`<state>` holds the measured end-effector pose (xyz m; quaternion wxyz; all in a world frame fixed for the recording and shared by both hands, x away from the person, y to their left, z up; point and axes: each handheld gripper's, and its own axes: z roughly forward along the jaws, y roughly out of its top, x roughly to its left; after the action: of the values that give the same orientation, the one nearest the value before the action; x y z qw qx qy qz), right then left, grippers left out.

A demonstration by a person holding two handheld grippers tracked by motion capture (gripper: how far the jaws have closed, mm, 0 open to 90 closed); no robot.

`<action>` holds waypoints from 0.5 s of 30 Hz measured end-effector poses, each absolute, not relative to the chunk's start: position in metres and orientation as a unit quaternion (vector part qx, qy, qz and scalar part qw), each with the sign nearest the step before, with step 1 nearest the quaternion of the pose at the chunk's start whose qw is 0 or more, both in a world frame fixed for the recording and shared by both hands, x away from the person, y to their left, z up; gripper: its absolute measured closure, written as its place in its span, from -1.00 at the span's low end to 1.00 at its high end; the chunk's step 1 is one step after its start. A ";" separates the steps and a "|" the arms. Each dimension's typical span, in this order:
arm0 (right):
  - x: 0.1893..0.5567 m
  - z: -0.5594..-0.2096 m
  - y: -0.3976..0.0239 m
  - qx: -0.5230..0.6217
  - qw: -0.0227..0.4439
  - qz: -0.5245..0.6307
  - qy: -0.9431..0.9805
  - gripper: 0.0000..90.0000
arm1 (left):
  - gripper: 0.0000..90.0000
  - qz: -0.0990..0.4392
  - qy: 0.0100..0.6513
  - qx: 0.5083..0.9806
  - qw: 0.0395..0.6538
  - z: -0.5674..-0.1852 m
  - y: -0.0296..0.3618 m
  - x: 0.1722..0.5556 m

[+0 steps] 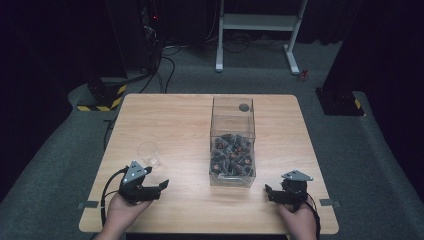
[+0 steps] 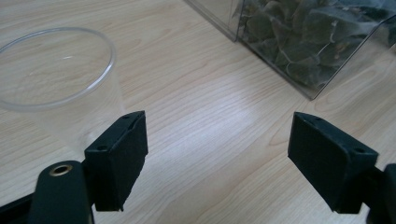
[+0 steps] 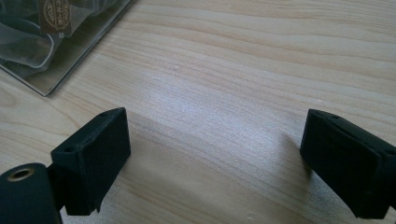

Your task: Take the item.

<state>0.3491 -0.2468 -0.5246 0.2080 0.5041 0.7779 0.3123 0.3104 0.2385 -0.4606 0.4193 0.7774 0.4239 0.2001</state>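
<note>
A light wooden table (image 1: 165, 107) carries a clear plastic cup (image 1: 148, 153) near its left front part and a tall clear plastic box (image 1: 233, 141) at its middle, the lower part of the box packed with dark mesh sachets (image 1: 232, 156).

The left gripper (image 1: 162, 185), black with a grey three-cornered plate on top, is held in the person's left hand (image 1: 122, 210) at the near left edge of the table, just in front of the cup. In the left gripper view its jaws stand wide apart with bare wood between them; the clear cup (image 2: 56, 79) stands upright just beyond the left jaw, apart from the pads, and a corner of the box (image 2: 299, 51) with its sachets lies farther off to the upper right.

The right gripper (image 1: 269, 192) is held in the right hand (image 1: 300, 220) at the near right of the table, beside the front right corner of the box. In the right gripper view its jaws are also spread wide over bare wood, holding nothing, with the box's corner (image 3: 60, 42) at the upper left.
</note>
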 end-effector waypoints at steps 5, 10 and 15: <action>0.349 -0.525 -0.247 0.503 0.208 0.313 0.779 -0.82 | -0.51 0.204 0.419 0.776 0.424 -0.456 0.230 0.314; 0.349 -0.525 -0.247 0.502 0.207 0.313 0.779 -0.82 | -0.47 0.200 0.413 0.778 0.430 -0.454 0.223 0.317; 0.349 -0.525 -0.247 0.502 0.207 0.313 0.779 -0.81 | -0.47 0.201 0.405 0.779 0.435 -0.451 0.211 0.319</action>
<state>0.3491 -0.2469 -0.5246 0.2074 0.5024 0.7789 0.3128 0.3194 0.2110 -0.4514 0.4348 0.7786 0.4054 0.2012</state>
